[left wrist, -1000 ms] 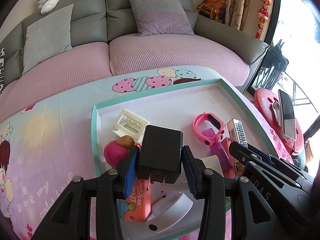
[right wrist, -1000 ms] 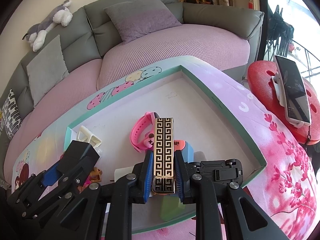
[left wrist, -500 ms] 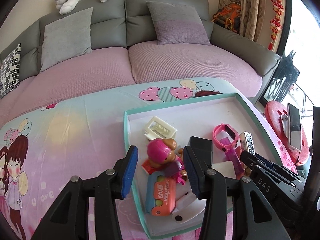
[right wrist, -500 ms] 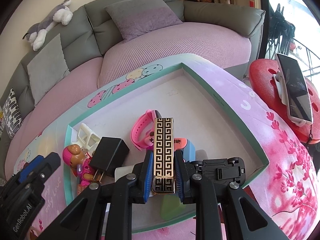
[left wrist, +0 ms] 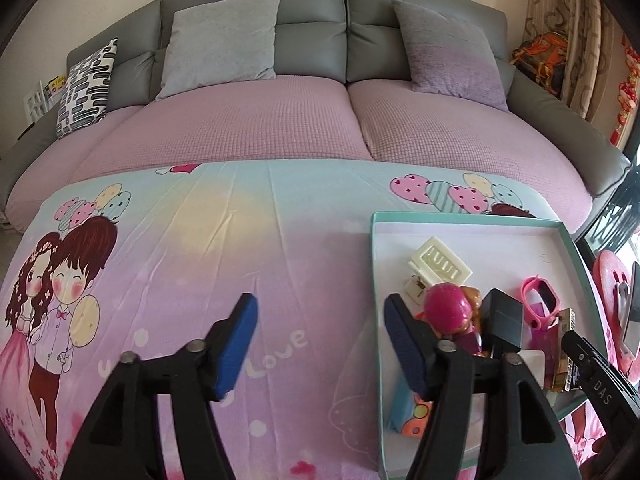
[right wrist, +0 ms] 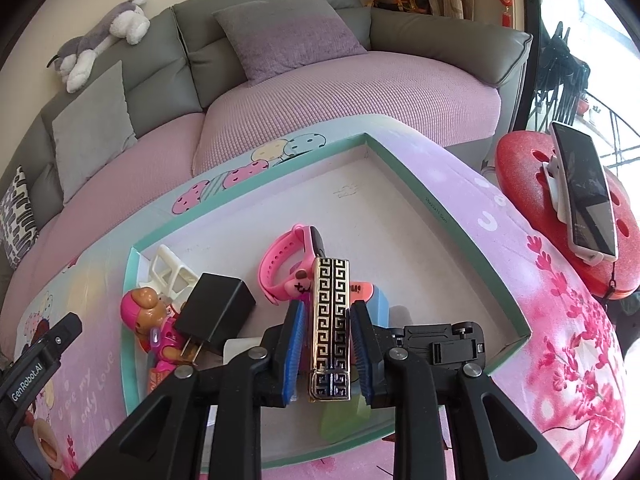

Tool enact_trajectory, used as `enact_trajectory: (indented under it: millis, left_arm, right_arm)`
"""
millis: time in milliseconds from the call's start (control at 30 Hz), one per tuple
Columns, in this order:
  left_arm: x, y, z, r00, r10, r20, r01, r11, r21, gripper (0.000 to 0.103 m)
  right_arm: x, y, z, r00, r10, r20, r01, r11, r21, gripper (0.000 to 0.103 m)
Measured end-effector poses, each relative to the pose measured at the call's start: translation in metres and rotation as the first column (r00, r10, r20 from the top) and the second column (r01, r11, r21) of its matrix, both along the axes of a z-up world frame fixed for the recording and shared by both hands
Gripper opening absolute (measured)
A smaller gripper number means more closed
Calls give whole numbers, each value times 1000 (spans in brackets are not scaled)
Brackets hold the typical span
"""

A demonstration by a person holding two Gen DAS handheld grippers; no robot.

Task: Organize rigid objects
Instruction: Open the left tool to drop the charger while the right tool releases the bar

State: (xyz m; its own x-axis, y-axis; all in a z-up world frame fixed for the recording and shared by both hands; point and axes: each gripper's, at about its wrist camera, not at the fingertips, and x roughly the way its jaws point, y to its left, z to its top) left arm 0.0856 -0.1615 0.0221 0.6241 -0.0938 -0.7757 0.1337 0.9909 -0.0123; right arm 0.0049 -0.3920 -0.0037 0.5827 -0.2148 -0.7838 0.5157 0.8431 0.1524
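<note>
A teal-rimmed tray (right wrist: 432, 204) on the table holds a black charger (right wrist: 216, 312), a pink-helmeted toy pup (right wrist: 148, 312), a pink watch (right wrist: 280, 264), a white clip (right wrist: 172, 272) and a black toy car (right wrist: 440, 344). A gold-and-black patterned lighter (right wrist: 330, 328) stands between the pads of my right gripper (right wrist: 326, 354), whose jaws have just parted from it. My left gripper (left wrist: 320, 344) is open and empty over the tablecloth, left of the tray (left wrist: 374, 280). The charger (left wrist: 502, 320) lies in the tray beside the pup (left wrist: 446, 314).
A pink cartoon tablecloth (left wrist: 200, 248) covers the table. A grey and pink sofa (left wrist: 248, 120) stands behind it. A red stool (right wrist: 532, 160) with a phone (right wrist: 584, 196) stands at the right. An orange-and-blue pack (left wrist: 408, 412) lies at the tray's near edge.
My left gripper let go of the black charger in the tray, opened and moved left out over the tablecloth. My right gripper's jaws have opened slightly around the lighter.
</note>
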Motion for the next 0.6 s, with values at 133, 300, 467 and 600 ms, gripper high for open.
enact_trajectory:
  millis: [133,300,467,600]
  left_arm:
    - [2,7,-6,999,34,-11,-34,999,4,91]
    - [4,14,-15,997,69,-21,-69,998,12,95]
    - [3,23,-22,996,84,-41,-85,996,-7,95]
    - [1,30,-25,994,98,-44,-99,995,-15,95]
  right_arm:
    - [1,2,1,1000,2,-3,-2,1000,-8,45]
    - [2,6,2,1000,16,-2,-16,1000,-23,57]
    - [6,15,3,999,46,-11,-47,998,-47,73]
    - [9,25,2,997,78,-21,-79,995,-60,86]
